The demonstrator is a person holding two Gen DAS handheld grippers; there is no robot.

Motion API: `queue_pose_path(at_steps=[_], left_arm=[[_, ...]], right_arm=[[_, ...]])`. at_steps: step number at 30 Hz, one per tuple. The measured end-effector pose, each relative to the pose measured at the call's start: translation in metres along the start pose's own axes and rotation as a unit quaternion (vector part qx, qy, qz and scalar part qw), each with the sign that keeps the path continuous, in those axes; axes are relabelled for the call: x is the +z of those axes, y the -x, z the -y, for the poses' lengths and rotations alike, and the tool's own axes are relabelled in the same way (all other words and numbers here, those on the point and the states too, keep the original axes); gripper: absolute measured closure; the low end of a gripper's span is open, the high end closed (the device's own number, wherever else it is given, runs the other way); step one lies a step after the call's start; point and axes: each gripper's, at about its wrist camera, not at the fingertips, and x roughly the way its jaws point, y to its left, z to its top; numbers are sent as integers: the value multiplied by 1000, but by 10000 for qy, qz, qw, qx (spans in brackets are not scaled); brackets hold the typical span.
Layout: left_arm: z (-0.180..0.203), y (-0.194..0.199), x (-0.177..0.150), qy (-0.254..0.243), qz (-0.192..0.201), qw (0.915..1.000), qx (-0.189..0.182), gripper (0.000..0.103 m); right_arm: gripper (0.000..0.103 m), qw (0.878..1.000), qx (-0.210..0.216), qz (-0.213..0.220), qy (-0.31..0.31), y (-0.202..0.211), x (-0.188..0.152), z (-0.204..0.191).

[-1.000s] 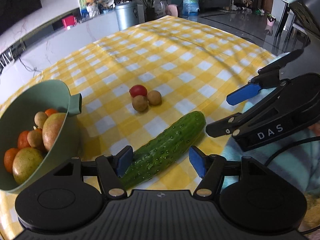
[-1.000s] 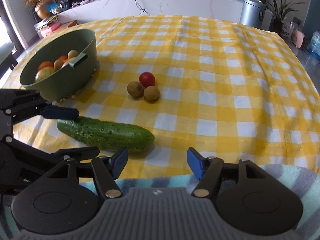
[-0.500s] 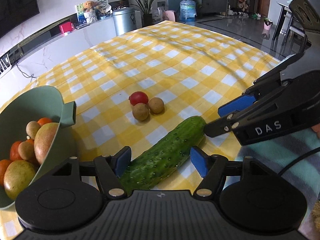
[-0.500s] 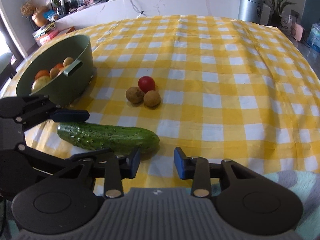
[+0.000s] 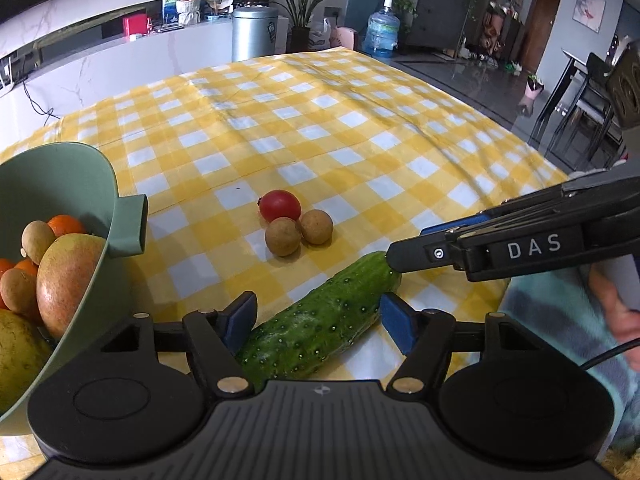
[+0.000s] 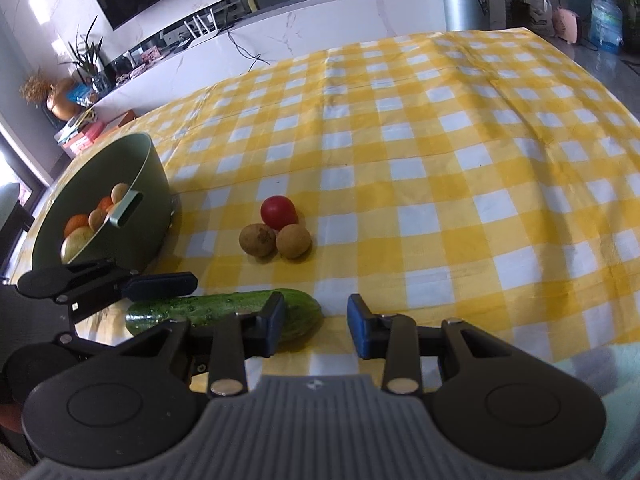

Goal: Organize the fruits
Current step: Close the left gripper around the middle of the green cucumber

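A green cucumber [image 5: 320, 320] lies on the yellow checked tablecloth [image 5: 320, 128]. My left gripper [image 5: 318, 320] straddles its near half. The jaws are closing a little, and the pads stand just beside it without pressing. My right gripper [image 5: 408, 244] reaches in from the right, one fingertip at the cucumber's far end. In the right wrist view, the right gripper [image 6: 316, 324] has narrow jaws, its left finger in front of the cucumber [image 6: 208, 308] tip. A red tomato [image 6: 279, 212] and two brown round fruits [image 6: 258, 239] sit together beyond.
A green bowl [image 5: 80, 168] with oranges, apples and brown fruits stands at the left, close to the cucumber. A person's striped sleeve [image 5: 560, 320] lies at the table's near right edge. A white counter with a metal bin [image 5: 254, 32] stands behind the table.
The right gripper's jaws have narrowed and it has rolled and slid to the cucumber's end. The left gripper has moved forward, so the cucumber sits deeper between its fingers.
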Motion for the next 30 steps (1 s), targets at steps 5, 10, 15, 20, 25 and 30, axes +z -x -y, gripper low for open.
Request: queue_pose_path(at_steps=[5,10,15,20,25,30], left_arm=[[9,-3,1,-421,-145,9989,157,27],[23,-6,1,-1112,-429,9923,335,27],[30,-13,5,-1569,-777,9833,506,33],[35,-18,10,-1886,-1063,9745,587,35],[35,-23,19,-1984,-1455,9679,510,38],[37,-28,23,-2016,-1705,9626,611,43]], right_arm=[[70,9999,54,49,-147,-2,1,3],[70,9998,88,51,-172,-1,0,4],[70,9998,102,55,-179,-1,0,5],[69,9996,147,30,-235,-2,0,7],[69,9995,184,16,-271,-2,0,9],[63,9987,337,53,-371,1,-1,13]])
